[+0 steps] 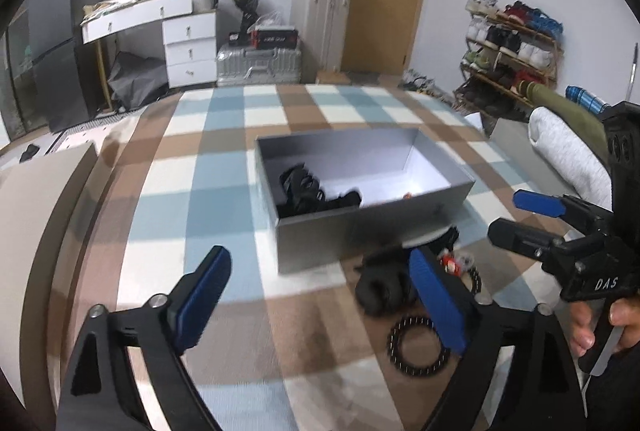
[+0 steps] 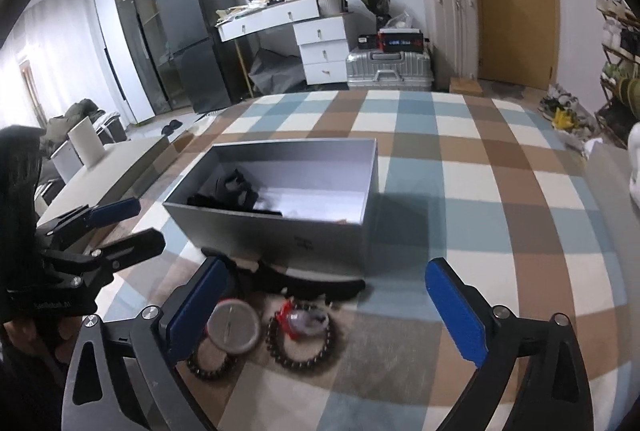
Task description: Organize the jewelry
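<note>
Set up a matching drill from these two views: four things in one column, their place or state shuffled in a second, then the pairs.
1. grey box
2. round silver tin
3. dark hair clips
4. right gripper

a. inside the box
b. fingers wide apart, holding nothing
c. open, on the checked cloth
d. outside the box, beside the black bead bracelets

Pairs: 1-c, 2-d, 3-a, 4-b
</note>
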`<action>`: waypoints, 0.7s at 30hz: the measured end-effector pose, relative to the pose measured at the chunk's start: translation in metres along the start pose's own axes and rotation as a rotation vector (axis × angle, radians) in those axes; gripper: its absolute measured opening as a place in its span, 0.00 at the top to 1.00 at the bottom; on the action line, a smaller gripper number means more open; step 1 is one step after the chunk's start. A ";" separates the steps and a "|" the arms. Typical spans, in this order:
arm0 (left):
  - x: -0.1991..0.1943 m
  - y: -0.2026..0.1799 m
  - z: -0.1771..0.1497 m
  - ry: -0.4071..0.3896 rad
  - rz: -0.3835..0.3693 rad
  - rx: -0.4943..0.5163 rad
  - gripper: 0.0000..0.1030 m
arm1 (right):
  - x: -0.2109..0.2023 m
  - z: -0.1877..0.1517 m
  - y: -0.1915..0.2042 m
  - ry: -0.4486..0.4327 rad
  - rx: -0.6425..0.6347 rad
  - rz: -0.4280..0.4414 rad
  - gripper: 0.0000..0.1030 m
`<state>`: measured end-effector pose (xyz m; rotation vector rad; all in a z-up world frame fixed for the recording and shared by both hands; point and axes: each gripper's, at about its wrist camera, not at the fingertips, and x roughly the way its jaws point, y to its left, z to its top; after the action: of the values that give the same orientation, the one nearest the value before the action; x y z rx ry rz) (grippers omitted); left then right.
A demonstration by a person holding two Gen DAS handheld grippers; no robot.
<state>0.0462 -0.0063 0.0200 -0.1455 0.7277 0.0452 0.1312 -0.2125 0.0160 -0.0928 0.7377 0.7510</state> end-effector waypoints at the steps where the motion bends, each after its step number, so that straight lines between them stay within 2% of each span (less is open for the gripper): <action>1: -0.003 0.001 -0.002 -0.004 -0.004 -0.009 0.06 | -0.001 -0.002 -0.001 0.005 0.008 -0.003 0.02; 2: -0.006 0.003 -0.005 -0.012 -0.009 -0.021 0.01 | -0.001 -0.004 -0.003 0.011 0.014 -0.005 0.01; 9: -0.010 0.008 -0.020 -0.017 0.020 -0.031 0.01 | 0.001 -0.016 -0.005 0.067 0.025 -0.022 0.01; 13: -0.004 0.016 -0.031 0.014 0.025 -0.071 0.01 | 0.007 -0.018 -0.003 0.096 0.005 -0.036 0.01; 21: -0.008 0.023 -0.032 0.011 0.039 -0.082 0.01 | 0.019 -0.026 -0.001 0.157 -0.017 -0.095 0.01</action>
<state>0.0169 0.0114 -0.0012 -0.2101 0.7398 0.1114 0.1263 -0.2106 -0.0161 -0.2031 0.8704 0.6645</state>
